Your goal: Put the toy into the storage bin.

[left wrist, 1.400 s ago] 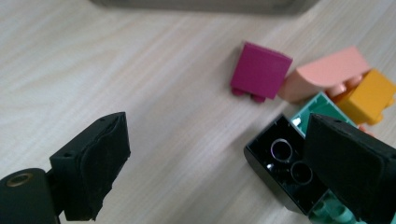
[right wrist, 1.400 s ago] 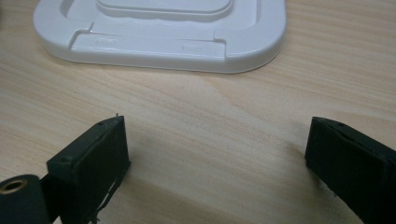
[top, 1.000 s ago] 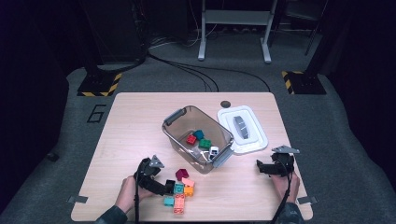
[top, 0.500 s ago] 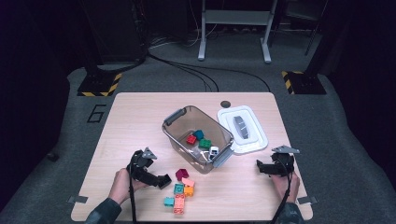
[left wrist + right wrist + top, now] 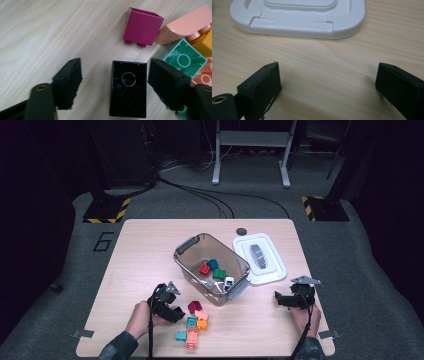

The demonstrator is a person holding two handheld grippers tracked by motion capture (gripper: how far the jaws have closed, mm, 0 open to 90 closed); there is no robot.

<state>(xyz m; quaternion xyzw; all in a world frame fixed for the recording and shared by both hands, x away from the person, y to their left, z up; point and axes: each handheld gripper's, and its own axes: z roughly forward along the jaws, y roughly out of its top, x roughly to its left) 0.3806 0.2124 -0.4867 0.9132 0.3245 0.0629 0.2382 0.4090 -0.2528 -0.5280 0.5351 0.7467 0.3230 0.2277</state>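
Left to right. On the pale wood-grain counter, the left tongs sit near the front-left edge, beside a loose cluster of plastic building bricks. In the left gripper view, the left tongs straddle a black rectangular plastic brick that lies on the counter with its hollow underside turned up toward the camera. Its long axis runs straight away from the tongs, parallel to the jaws, so the two long side walls face the pads. The jaws have just been closing, yet both remain spread: a clear strip of counter shows on the left side, a narrower one on the right, and neither pad presses the brick. The coming pinch would likely turn on this alignment, with the brick slightly nearer the right-hand jaw.

Beyond it lies a magenta square brick, then a peach curved brick and a mint-green brick, the last crowding the outer jaw.

At centre stands a clear plastic bin with grey handles holding several coloured bricks; its white plastic lid lies just beside it.

At far right, the right tongs rest with jaws spread wide and empty over bare counter, well apart from the black brick; the left hand is far nearer.
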